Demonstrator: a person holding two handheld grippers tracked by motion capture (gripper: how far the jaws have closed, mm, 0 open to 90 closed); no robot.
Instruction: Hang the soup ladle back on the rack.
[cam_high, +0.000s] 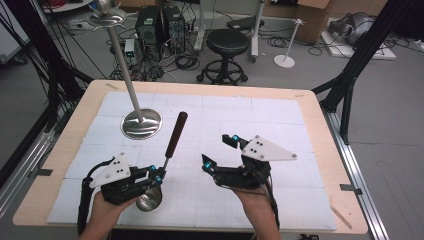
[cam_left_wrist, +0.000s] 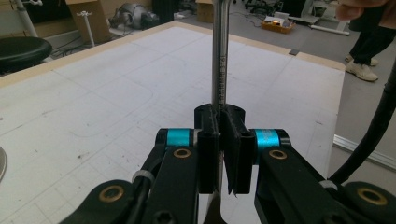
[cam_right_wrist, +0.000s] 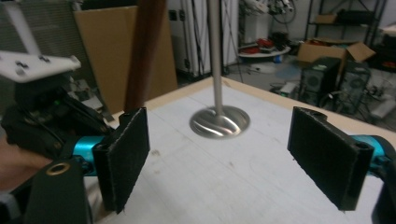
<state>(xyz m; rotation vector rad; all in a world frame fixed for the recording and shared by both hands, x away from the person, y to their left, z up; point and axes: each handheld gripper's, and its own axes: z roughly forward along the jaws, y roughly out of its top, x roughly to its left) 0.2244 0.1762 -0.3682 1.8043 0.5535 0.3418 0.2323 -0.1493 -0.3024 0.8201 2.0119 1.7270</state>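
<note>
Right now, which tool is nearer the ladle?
Left. The left tool is shut on the ladle at its metal shaft, just above the bowl. The right tool is open, off to the ladle's right, not touching it.

My high view looks forward and down over the whole surface (cam_high: 310, 130) from its near side. My left gripper view sits close behind its tongs (cam_left_wrist: 219, 135), facing across toward the right edge. My right gripper view faces left and far; it shares the steel stand (cam_right_wrist: 218, 122) (cam_high: 141, 122) with the high view.
</note>
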